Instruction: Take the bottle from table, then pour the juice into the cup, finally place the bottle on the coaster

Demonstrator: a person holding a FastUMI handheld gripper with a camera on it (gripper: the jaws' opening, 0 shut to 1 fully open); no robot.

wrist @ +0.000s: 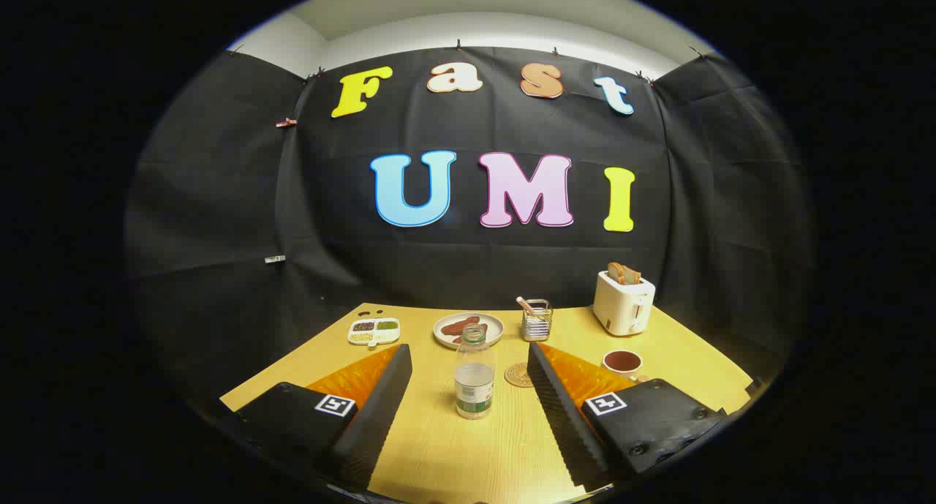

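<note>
Gripper view shows bare yellow wooden table (439,453) all around the clear plastic bottle (474,376). The gripper (468,376) is wide open, holding nothing; the bottle stands upright between its fingers (380,394), touching neither.

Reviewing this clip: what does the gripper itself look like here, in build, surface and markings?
The gripper has two long wedge-shaped jaws whose inner faces are ribbed. They stand open, with the bottle between them, untouched. Behind each jaw sits a blocky black housing with screws on the right one, and each housing carries a small square black-and-white tag on top. No cables can be seen.
</note>
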